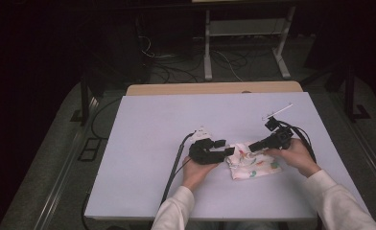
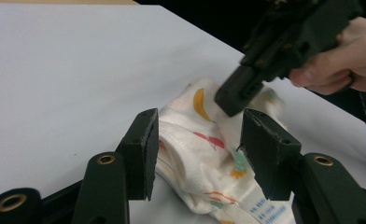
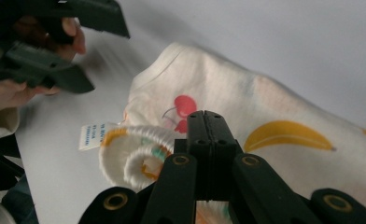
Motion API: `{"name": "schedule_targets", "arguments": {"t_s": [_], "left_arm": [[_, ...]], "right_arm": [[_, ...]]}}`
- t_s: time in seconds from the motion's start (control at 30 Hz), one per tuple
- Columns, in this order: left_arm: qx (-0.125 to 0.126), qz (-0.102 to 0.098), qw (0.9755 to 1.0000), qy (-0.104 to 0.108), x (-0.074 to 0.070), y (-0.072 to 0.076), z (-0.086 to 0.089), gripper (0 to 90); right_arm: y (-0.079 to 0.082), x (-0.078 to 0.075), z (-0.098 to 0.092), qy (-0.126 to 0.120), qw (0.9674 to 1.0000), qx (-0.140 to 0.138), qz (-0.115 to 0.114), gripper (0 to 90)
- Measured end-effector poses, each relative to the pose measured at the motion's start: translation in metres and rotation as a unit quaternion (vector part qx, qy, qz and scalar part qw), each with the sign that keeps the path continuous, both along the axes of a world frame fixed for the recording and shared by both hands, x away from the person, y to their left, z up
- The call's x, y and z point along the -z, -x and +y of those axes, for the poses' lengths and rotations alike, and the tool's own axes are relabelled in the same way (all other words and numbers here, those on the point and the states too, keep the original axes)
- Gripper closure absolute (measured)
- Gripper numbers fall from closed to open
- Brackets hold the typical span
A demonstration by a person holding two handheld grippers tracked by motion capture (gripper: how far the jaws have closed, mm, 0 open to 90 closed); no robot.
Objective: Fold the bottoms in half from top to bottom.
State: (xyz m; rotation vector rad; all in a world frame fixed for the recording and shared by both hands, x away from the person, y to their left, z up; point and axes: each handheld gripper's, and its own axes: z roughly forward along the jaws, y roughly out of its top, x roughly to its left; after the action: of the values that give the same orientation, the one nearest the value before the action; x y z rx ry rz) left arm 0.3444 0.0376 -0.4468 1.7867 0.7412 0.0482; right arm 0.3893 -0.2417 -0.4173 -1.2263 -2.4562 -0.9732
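Cloth is the work in hand: a small white cotton garment printed with bananas and cherries (image 1: 251, 164) lies crumpled on the pale lilac table top (image 1: 143, 143), near the person's edge and a little right of centre. Left gripper (image 1: 223, 147), held in the left hand (image 1: 194, 171), points right at the garment's left edge; in the left gripper view its two black jaws stand apart on either side of a fold of the fabric, the pads not pressing on it. Right gripper (image 1: 254, 145), in the right hand (image 1: 296, 155), reaches in from the right, and in the right gripper view its jaws are pressed tight together over the cloth (image 3: 274, 107), beside a rolled hem and a small white care label (image 3: 93, 135). Whether fabric is pinched between them cannot be told. The two grippers' tips are close together above the garment.
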Motion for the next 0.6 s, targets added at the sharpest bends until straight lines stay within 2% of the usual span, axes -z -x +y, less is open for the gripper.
{"name": "schedule_targets", "arguments": {"t_s": [0.23, 0.43, 0.6], "left_arm": [[0.004, 0.003, 1.0000, 0.006, 0.002, 0.001, -0.004, 46.8], [0.006, 0.006, 1.0000, 0.005, 0.004, 0.001, -0.006, 45.6], [-0.002, 0.014, 0.9999, 0.003, 0.005, 0.000, -0.007, 39.0]], "right_arm": [[0.016, -0.004, -0.002, 0.001, 0.9999, -0.010, -0.006, 88.5], [0.033, -0.004, -0.006, 0.014, 0.9998, -0.016, -0.005, 88.5], [0.047, 0.001, -0.009, 0.021, 0.9995, -0.025, -0.002, 88.5]]}}
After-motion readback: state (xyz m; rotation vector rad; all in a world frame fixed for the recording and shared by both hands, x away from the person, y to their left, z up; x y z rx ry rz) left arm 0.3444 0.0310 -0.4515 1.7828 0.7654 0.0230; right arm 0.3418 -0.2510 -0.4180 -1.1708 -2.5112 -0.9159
